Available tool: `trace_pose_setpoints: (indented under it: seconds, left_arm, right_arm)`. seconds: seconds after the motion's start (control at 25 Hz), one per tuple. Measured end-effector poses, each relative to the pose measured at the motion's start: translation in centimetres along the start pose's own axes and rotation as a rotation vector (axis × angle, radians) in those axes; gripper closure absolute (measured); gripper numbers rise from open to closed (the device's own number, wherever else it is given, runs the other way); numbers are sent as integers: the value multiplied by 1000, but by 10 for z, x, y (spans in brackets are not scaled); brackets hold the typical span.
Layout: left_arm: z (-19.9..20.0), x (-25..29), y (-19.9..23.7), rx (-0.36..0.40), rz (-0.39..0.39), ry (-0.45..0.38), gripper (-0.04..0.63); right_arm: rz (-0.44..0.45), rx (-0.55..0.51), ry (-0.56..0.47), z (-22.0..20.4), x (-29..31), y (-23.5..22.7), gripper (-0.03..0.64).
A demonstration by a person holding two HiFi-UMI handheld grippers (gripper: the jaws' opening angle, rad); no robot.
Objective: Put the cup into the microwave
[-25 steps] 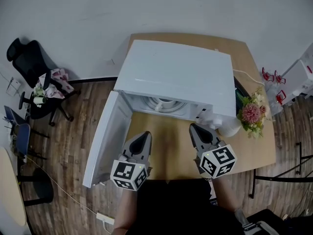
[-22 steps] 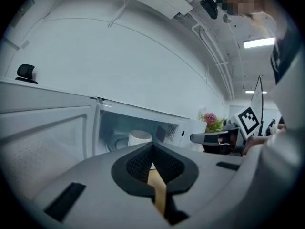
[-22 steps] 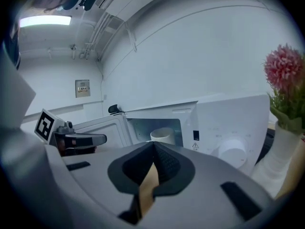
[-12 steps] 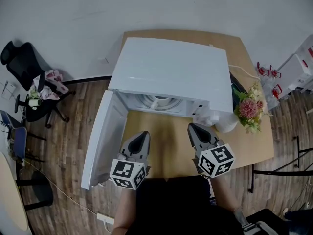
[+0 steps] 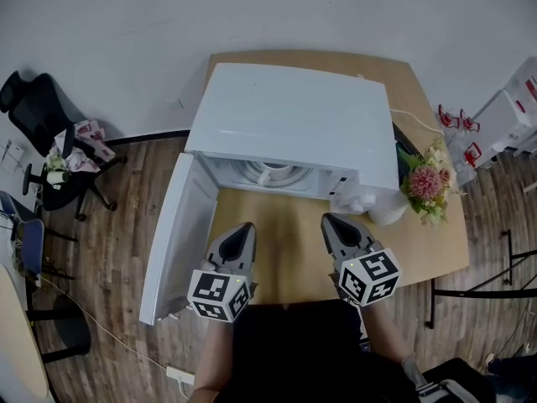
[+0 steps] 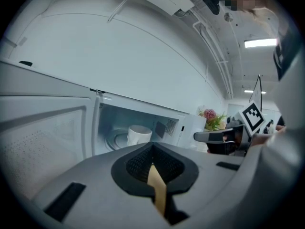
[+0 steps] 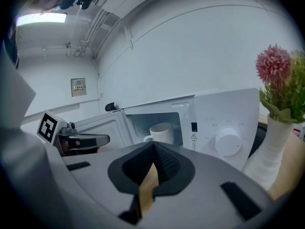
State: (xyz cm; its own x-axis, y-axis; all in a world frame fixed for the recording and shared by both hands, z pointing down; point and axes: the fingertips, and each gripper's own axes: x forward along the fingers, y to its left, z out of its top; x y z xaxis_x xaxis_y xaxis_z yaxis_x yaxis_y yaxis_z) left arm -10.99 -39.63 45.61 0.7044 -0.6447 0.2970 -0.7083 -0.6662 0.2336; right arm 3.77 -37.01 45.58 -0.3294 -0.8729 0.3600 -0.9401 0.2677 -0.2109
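Cup point(image 5: 270, 175) inside open microwave point(image 5: 294, 116); left tool point(image 5: 242, 228), right tool point(image 5: 331, 222) just outside

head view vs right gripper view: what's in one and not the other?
Head view only: the top of the microwave, the wooden floor and a black office chair. Right gripper view only: a ceiling light and a small wall plate. Both: the cup standing inside the microwave, its door open at the left, the pink flowers in a white vase, and the left hand-held gripper.

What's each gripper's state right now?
Left gripper: closed, holding nothing.
Right gripper: closed, holding nothing.
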Motion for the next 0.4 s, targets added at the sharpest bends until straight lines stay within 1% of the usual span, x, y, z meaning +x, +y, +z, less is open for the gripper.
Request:
trace_pose_setpoints:
  seconds: [0.4]
  left_arm:
    - [-4, 2, -4, -1, -14, 9, 592]
  right_arm:
    - [-6, -1, 21, -9, -2, 2, 624]
